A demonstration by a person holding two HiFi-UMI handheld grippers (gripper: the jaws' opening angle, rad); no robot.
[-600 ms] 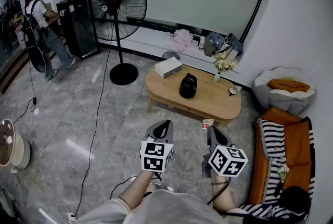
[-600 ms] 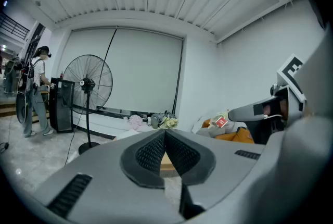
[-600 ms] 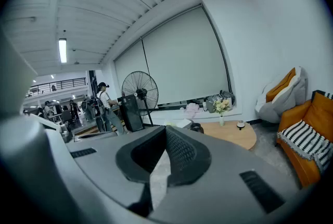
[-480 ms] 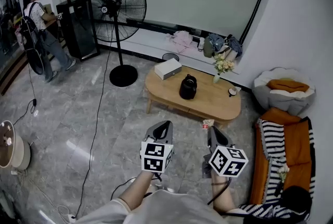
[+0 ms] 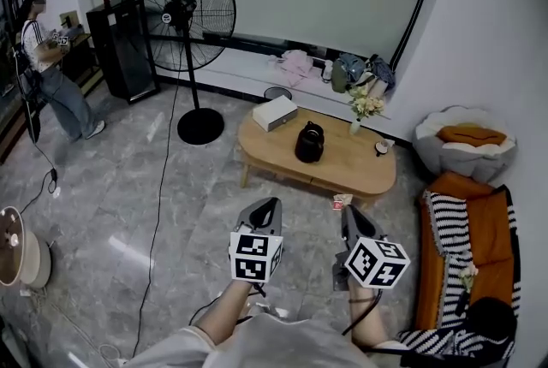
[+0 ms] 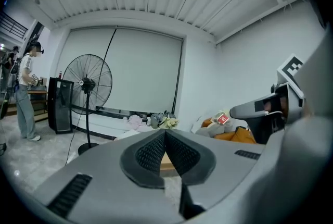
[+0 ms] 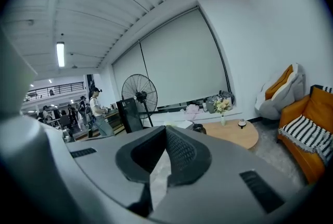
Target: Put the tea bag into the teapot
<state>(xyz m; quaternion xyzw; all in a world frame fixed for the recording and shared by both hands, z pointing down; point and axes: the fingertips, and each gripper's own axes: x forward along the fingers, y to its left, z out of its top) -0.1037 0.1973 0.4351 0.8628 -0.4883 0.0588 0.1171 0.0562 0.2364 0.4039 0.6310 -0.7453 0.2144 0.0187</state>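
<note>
A black teapot (image 5: 309, 141) stands in the middle of an oval wooden table (image 5: 360, 169), far ahead of both grippers. My right gripper (image 5: 346, 208) is shut on a small red-and-white tea bag (image 5: 341, 204), held in the air short of the table's near edge. In the left gripper view the tea bag (image 6: 222, 118) pokes out from that gripper's tip. My left gripper (image 5: 271, 203) hangs beside it, shut, with nothing between its pads. The teapot (image 7: 198, 128) shows small past the shut jaws in the right gripper view.
The table also bears a white box (image 5: 276, 111), a flower vase (image 5: 364, 108) and a small cup (image 5: 380, 147). A standing fan (image 5: 178, 11) is at left, its cable across the floor. An orange sofa (image 5: 479, 238) and white seat (image 5: 465, 145) are at right. A person (image 5: 47, 58) stands far left.
The person at the far left has walked further left. Both grippers hold the same place, the tea bag still in the right one.
</note>
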